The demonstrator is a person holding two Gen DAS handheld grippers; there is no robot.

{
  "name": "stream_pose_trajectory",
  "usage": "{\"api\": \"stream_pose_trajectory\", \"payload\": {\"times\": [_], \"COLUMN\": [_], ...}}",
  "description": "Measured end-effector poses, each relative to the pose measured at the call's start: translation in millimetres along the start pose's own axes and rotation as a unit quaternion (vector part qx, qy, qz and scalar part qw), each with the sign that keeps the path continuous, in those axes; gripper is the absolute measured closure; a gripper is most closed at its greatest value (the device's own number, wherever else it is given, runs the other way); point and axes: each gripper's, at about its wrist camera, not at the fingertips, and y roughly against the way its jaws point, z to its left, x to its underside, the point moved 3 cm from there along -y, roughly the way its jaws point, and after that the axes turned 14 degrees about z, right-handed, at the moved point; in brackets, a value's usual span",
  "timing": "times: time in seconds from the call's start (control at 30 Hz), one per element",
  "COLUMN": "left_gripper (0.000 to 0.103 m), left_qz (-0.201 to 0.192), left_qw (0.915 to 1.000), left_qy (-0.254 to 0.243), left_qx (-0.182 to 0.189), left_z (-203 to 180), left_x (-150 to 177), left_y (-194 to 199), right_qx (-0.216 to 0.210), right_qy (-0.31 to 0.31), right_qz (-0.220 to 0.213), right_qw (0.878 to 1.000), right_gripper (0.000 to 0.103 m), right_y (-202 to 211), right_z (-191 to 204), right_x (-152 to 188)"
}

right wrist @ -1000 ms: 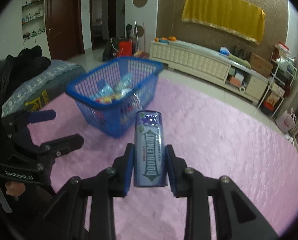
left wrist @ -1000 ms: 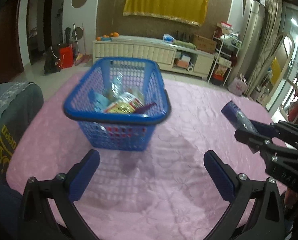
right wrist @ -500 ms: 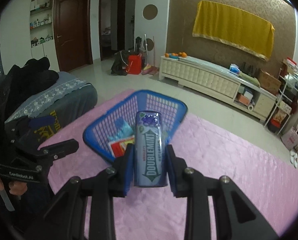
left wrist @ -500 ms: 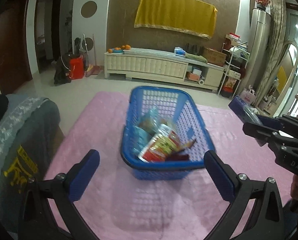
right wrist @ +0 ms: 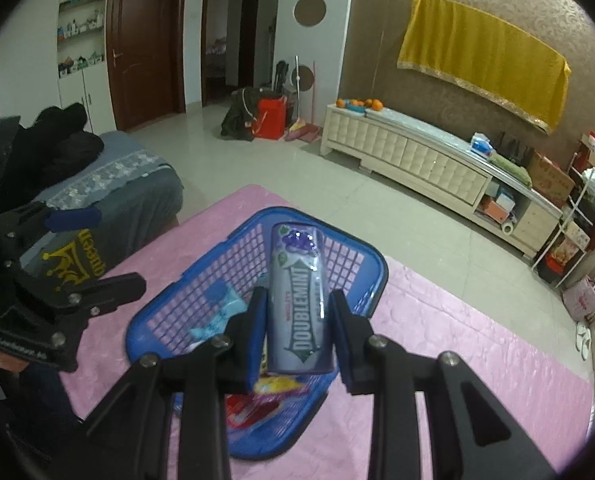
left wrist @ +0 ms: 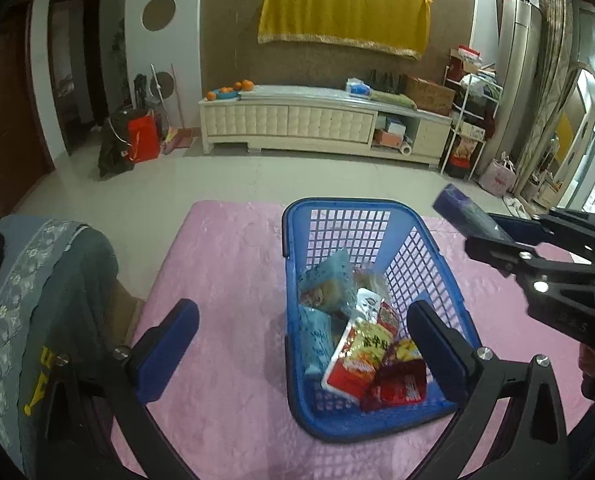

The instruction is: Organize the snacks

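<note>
A blue plastic basket (left wrist: 297,240) stands on the pink tablecloth and holds several snack packets (left wrist: 361,352). My right gripper (right wrist: 297,312) is shut on a purple Doublemint can (right wrist: 299,300) and holds it above the basket (right wrist: 165,308). The can also shows in the left wrist view (left wrist: 467,216), over the basket's right rim. My left gripper (left wrist: 303,344) is open and empty, hovering over the basket's near left side. It shows at the left of the right wrist view (right wrist: 93,252).
The pink tablecloth (left wrist: 225,280) covers the table. A grey-covered chair (left wrist: 45,280) stands at the table's left edge. A cream TV cabinet (left wrist: 321,124) stands across the tiled floor at the back wall.
Both grippers have risen and moved toward the basket, which now lies nearer and lower in both views. The can has moved from beside the basket to above it.
</note>
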Motion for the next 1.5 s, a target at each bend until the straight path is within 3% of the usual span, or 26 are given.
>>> {"api": "stream_pose_trajectory", "payload": {"times": [0.3,0.4,0.67,0.77,0.8,1.13,1.33,1.5], "left_gripper": [0.0,0.0,0.0,0.0,0.0,0.0,0.0,0.0], "left_qz": [0.029,0.029,0.035,0.037,0.036,-0.005,-0.057,-0.074], "left_qw": [0.9995,0.9991,0.9991,0.999,0.999,0.9996,0.9982,0.9968], "left_qy": [-0.008,-0.022,-0.022,-0.025,-0.026,-0.006,0.009,0.026], "left_qx": [-0.006,-0.019,-0.005,-0.006,-0.007,0.029,0.015,0.019], "left_z": [21.5,22.7,17.8,17.1,15.1,-5.2,-26.1,-40.1], "left_x": [-38.4,-40.6,-39.7,-36.4,-32.6,6.9,52.7,90.2], "left_y": [-46.3,-50.1,-54.2,-52.9,-49.8,7.5,52.4,74.7], "right_qx": [0.014,0.039,0.063,0.086,0.088,0.05,0.03,0.037], "right_qy": [0.033,0.055,0.088,0.083,0.08,0.003,-0.052,-0.093], "right_qz": [0.06,0.074,0.098,0.067,0.052,0.017,-0.012,-0.052], "right_qw": [0.998,0.995,0.989,0.991,0.992,0.999,0.998,0.994], "right_gripper": [0.068,0.068,0.064,0.027,0.022,0.02,0.019,0.019], "right_y": [-62.5,-78.0,-95.6,-80.7,-70.9,12.7,56.0,89.0], "right_z": [-6.8,-10.1,-9.1,-8.8,-8.4,-6.9,-5.9,2.9], "right_x": [-22.6,-24.0,-26.2,-21.9,-18.4,28.6,76.8,120.5]}}
